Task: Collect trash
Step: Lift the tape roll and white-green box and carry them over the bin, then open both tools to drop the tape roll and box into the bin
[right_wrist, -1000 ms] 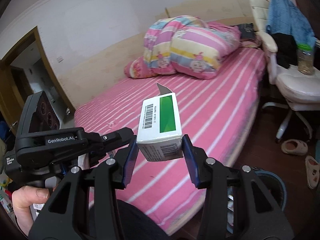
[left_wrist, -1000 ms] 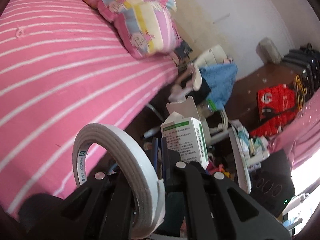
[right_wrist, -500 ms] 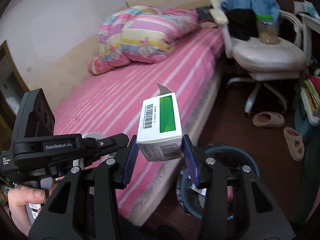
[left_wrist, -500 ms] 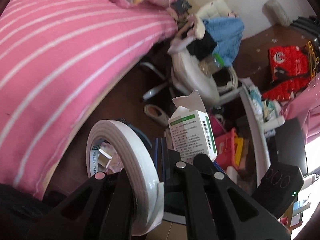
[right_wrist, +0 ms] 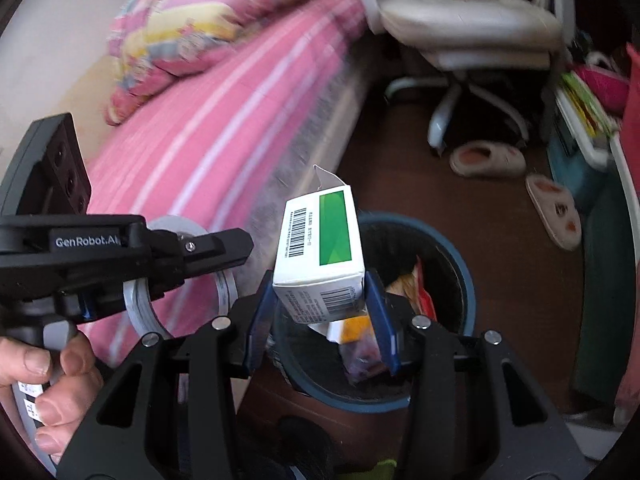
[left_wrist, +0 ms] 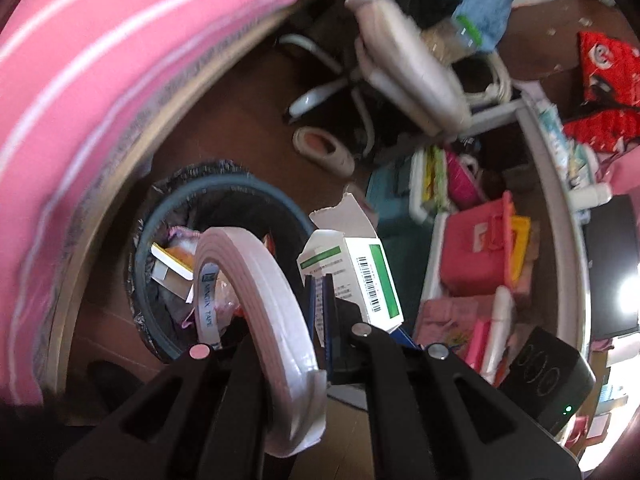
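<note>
My left gripper (left_wrist: 280,344) is shut on a white tape roll (left_wrist: 260,300), held above the blue-rimmed trash bin (left_wrist: 224,184) that holds wrappers. My right gripper (right_wrist: 320,312) is shut on a white and green carton (right_wrist: 320,244) with its top flap open, held over the bin (right_wrist: 460,276). The carton also shows in the left wrist view (left_wrist: 360,276), right of the tape. The left gripper and tape roll (right_wrist: 136,304) show at the left of the right wrist view.
The pink striped bed (right_wrist: 224,120) edges the bin on the left. A white office chair (right_wrist: 468,20) and two slippers (right_wrist: 488,160) are beyond on the brown floor. Cluttered pink boxes and shelves (left_wrist: 480,256) stand on the right.
Both grippers have swung away from the bed and tilted down toward the floor. The trash bin has come into view directly under the tape roll and the carton.
</note>
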Demonstrator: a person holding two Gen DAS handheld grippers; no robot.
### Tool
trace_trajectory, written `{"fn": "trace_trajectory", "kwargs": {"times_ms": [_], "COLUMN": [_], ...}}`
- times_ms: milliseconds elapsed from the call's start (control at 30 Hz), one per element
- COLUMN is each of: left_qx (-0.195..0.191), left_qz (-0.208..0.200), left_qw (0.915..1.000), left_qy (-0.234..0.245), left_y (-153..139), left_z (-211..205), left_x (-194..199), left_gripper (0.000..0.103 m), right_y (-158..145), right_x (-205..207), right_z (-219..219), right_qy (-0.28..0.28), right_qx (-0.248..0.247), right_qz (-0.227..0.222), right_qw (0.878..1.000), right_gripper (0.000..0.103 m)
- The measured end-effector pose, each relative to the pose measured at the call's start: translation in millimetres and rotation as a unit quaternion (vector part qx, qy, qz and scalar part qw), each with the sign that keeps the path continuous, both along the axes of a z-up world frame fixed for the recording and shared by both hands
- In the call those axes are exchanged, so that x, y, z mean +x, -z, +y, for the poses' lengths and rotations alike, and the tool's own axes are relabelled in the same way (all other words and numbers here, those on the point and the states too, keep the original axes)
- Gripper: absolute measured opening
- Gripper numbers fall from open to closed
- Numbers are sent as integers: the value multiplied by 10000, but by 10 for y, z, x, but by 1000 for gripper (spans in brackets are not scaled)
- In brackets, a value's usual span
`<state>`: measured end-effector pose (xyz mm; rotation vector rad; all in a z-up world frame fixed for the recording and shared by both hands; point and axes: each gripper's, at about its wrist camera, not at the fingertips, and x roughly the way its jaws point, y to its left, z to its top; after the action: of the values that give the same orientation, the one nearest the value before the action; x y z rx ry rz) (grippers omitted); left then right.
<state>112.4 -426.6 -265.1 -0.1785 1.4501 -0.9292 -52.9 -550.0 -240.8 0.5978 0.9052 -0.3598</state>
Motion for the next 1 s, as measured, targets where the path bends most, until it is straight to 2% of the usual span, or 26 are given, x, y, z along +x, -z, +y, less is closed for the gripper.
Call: {"fn": "trace_trajectory", "kwargs": {"times_ms": [167,367,433,467,500,533,567,600,867,1000], "left_qx": [309,580,779,903,1007,1082,1124,1096,1090,1007], "left_qz": [116,474,570,577,525,441,381,417,449,529], "left_qw": [9985,9956,9935,9926,9922,9921,9920,9921,9914,9913], "left_qy": [427,555,597,567,505,449,436,449,571,669], "left_y": [354,711,835,882,901,905,899,893,789,744], "left_z": [-256,-403,-455,-453,-444,-431,-420,-412,-342,-297], "left_x": [43,127,135,139,141,155,164,169,110,49], "left_gripper": [3,5,26,61,85,86,86,87,90,90], "right_y": [351,598,677,702,727,738,743,732,628,532], "right_x": [5,48,74,85,87,80,81,60,-29,-86], "right_z": [-69,-101,-117,-119,-128,-135,-129,-123,-102,-96], "right_qy": [87,133,143,152,194,247,269,289,340,352], "right_qx": [125,218,249,269,264,213,170,75,9,-49], "right_qz": [392,670,797,860,924,975,994,1010,912,835], "right_qw": [9991,9974,9964,9958,9952,9947,9945,9944,9953,9959], "right_gripper": [45,45,46,48,52,58,69,72,80,80]}}
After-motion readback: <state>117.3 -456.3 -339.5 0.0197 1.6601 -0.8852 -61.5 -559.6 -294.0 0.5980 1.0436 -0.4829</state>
